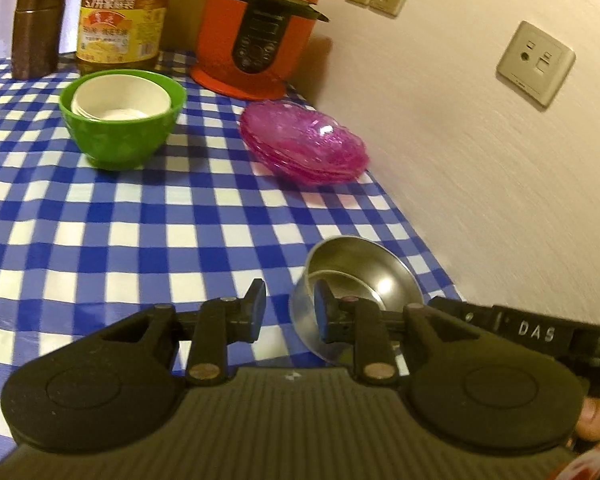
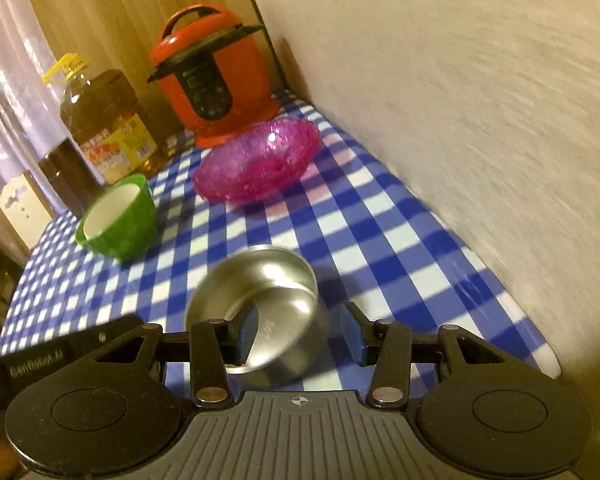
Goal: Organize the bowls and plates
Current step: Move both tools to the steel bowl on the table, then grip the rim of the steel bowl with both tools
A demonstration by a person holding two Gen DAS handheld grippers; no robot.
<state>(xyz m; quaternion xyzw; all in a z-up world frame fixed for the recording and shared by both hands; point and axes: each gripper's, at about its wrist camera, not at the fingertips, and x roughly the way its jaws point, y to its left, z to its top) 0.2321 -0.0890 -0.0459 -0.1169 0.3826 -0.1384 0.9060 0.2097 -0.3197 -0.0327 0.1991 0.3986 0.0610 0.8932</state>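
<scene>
A steel bowl (image 1: 364, 276) (image 2: 276, 284) sits tilted on the blue checked tablecloth near the wall. My right gripper (image 2: 300, 330) is open, its jaws straddling the bowl's near wall, the left finger inside the bowl. My left gripper (image 1: 288, 312) is open and empty, just left of the bowl, its right finger in front of the bowl's rim. A stack of pink glass plates (image 1: 304, 144) (image 2: 256, 160) lies further back by the wall. A green bowl (image 1: 120, 120) (image 2: 120, 220) holds white bowls (image 1: 120, 100).
A red pressure cooker (image 1: 256, 28) (image 2: 212, 76), a large oil bottle (image 1: 120, 16) (image 2: 104, 128) and a brown canister (image 1: 36, 28) stand at the back. The wall (image 1: 480, 140) runs along the table's right edge.
</scene>
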